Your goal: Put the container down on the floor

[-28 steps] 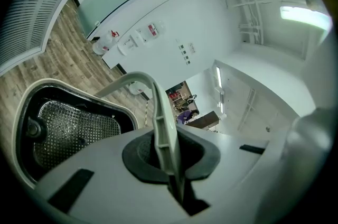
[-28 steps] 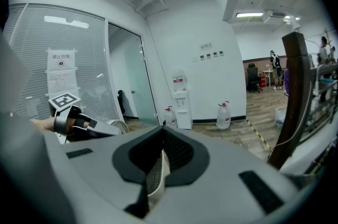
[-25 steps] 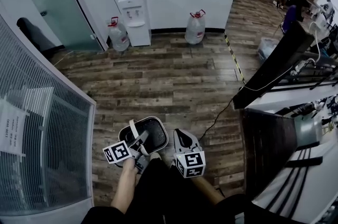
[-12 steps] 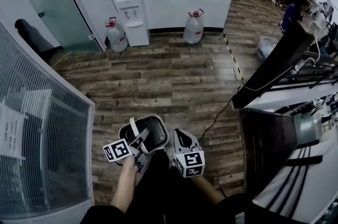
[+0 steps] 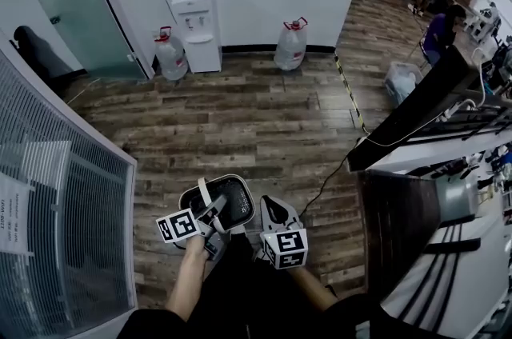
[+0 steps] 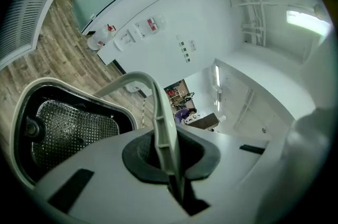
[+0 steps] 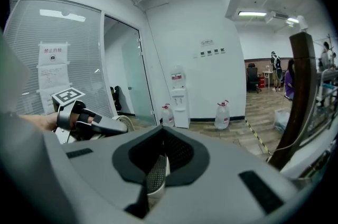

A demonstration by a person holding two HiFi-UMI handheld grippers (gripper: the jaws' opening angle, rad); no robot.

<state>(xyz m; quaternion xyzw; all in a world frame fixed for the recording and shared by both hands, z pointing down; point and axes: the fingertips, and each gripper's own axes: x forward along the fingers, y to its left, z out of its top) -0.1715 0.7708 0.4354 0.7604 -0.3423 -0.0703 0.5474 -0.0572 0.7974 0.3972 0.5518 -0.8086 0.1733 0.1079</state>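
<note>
Wood floor (image 5: 240,121), with the container (image 5: 232,197) hanging over it just ahead of my legs: mouth up, long axis running left to right across the head view. Its handle (image 6: 161,112) arches upward, clamped in my left gripper (image 6: 171,175). My right gripper (image 7: 154,178), just beside it, is closed on nothing. The left gripper hides the container's near rim, and its underside is out of sight.

Head camera above, gripper cameras below.
Head view faces steeply down; left gripper (image 5: 217,208) and right gripper (image 5: 269,206) views face outward; all share the cooler (image 5: 196,17).
</note>
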